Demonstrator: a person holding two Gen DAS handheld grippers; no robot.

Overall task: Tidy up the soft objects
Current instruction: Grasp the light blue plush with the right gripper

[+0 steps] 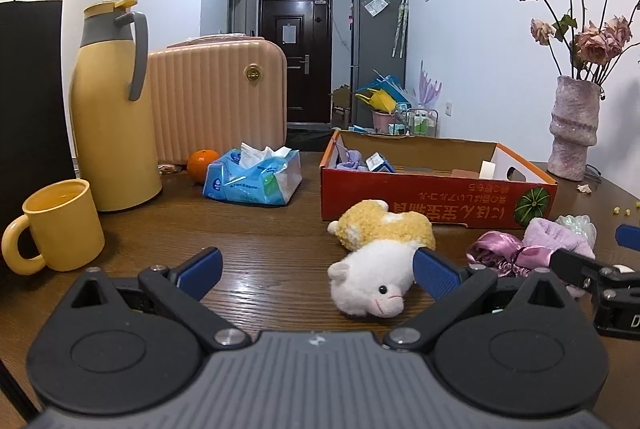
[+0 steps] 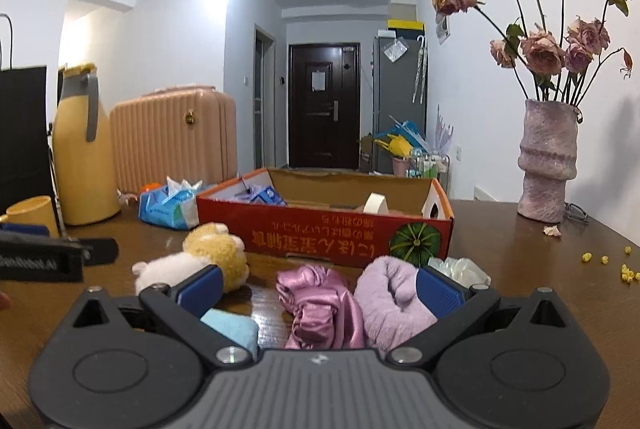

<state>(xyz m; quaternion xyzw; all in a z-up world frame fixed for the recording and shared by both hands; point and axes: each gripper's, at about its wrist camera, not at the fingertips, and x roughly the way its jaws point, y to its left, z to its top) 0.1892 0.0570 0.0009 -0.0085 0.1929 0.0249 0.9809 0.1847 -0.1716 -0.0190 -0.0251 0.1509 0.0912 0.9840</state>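
Observation:
A white and yellow plush toy [image 1: 380,253] lies on the wooden table, in front of a red cardboard box [image 1: 436,199]. My left gripper [image 1: 318,269] is open, its right finger beside the plush's white head. To the right lie a shiny pink satin piece [image 1: 500,255] and a lilac fluffy cloth [image 1: 556,235]. In the right wrist view my right gripper [image 2: 318,287] is open around the pink satin piece [image 2: 320,303] and the lilac cloth [image 2: 390,299]. A light blue cloth [image 2: 234,329] lies under its left finger. The plush [image 2: 200,261] is to the left, the box [image 2: 332,229] behind.
A yellow mug [image 1: 60,225], a yellow thermos jug [image 1: 114,109], an orange [image 1: 203,165] and a blue tissue pack [image 1: 254,175] stand at the left. A pink suitcase [image 1: 218,105] is behind them. A vase of dried roses [image 2: 548,165] stands at the right.

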